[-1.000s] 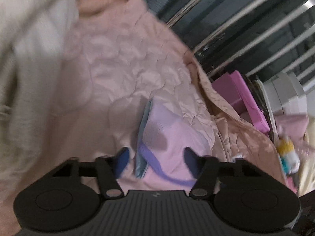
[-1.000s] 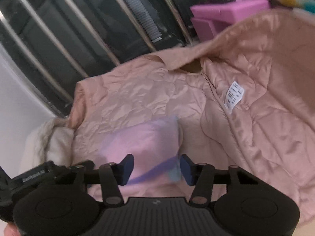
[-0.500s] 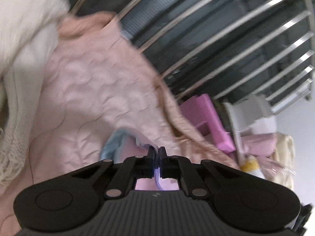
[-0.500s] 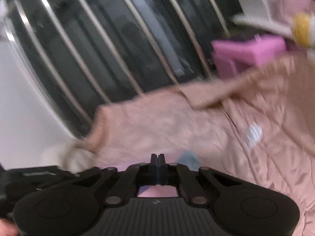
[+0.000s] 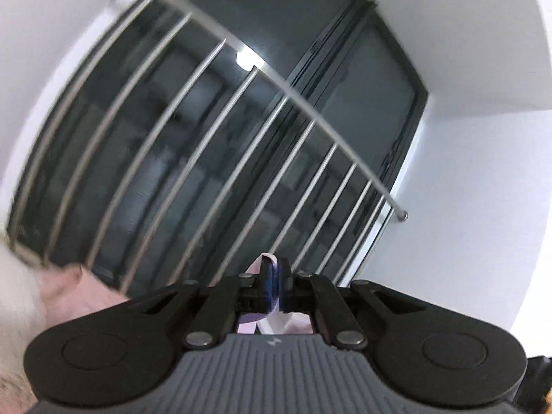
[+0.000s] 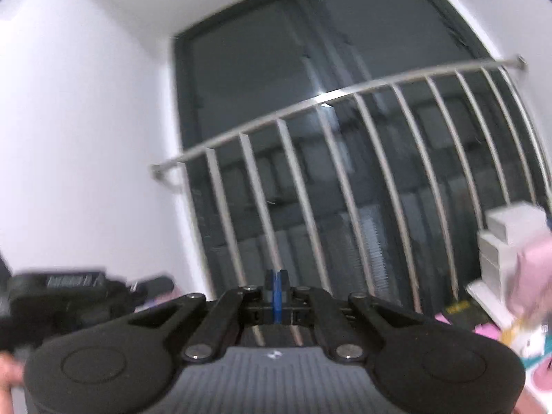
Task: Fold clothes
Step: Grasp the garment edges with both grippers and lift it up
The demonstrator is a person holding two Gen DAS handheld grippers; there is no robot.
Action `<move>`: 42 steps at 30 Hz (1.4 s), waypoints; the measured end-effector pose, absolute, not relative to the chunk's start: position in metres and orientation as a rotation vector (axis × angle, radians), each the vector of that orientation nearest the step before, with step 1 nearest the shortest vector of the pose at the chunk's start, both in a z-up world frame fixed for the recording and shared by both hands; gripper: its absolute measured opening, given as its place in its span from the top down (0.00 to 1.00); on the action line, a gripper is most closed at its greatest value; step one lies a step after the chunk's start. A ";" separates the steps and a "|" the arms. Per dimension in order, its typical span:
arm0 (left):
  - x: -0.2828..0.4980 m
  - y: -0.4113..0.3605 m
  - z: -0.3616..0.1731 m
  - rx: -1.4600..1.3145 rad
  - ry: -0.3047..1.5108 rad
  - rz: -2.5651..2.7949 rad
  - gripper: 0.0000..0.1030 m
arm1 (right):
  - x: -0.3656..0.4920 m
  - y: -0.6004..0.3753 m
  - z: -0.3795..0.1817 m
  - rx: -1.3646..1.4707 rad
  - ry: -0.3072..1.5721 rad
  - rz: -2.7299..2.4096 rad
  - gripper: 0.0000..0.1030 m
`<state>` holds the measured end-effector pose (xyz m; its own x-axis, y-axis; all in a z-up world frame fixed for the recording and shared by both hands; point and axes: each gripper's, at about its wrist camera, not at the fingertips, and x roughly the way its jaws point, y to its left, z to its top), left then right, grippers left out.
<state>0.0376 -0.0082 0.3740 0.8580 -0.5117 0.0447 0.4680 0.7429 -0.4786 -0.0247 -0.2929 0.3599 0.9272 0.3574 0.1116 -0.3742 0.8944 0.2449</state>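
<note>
Lilac garment point(image 5: 267, 261) pinched between left gripper point(image 5: 272, 284) fingers, poking above.

Both wrist views face level along claws; share barred window point(image 5: 193, 158) point(image 6: 362, 186).

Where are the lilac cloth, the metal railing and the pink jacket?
lilac cloth point(image 5: 268, 259): left wrist view, the fold poking up between the shut fingers.
metal railing point(image 6: 348, 93): right wrist view, the curved top bar.
pink jacket point(image 5: 77, 298): left wrist view, the blurred edge at lower left.
</note>
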 end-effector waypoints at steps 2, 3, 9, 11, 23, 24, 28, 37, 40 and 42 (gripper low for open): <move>0.022 -0.013 0.389 -0.473 0.070 -0.513 0.98 | -0.048 -0.290 0.347 0.214 -0.071 0.440 0.78; 0.017 -0.016 0.393 -0.457 0.061 -0.510 0.98 | -0.060 -0.287 0.337 0.186 -0.077 0.468 0.63; -0.013 -0.031 0.407 -0.388 0.035 -0.495 0.98 | -0.115 -0.228 0.257 -0.003 -0.074 0.547 0.22; -0.025 -0.033 0.409 -0.379 0.037 -0.492 0.98 | -0.113 -0.213 0.249 -0.043 -0.076 0.465 0.56; -0.069 0.022 0.430 -0.402 -0.116 -0.415 0.98 | -0.152 -0.263 0.327 0.070 -0.208 0.539 0.98; -0.071 0.027 0.433 -0.405 -0.130 -0.403 0.98 | -0.157 -0.264 0.336 0.063 -0.230 0.545 0.98; -0.055 0.050 0.439 -0.440 -0.136 -0.348 0.98 | -0.133 -0.262 0.371 0.009 -0.240 0.456 0.99; 0.158 0.033 0.393 -0.412 0.171 -0.058 0.62 | 0.149 -0.216 0.352 -0.030 0.265 0.178 0.95; 0.214 0.027 0.343 -0.337 0.382 0.060 0.59 | 0.215 -0.206 0.307 -0.059 0.495 0.044 0.83; 0.198 0.038 0.303 -0.339 0.413 0.017 0.54 | 0.202 -0.206 0.278 -0.087 0.526 0.069 0.69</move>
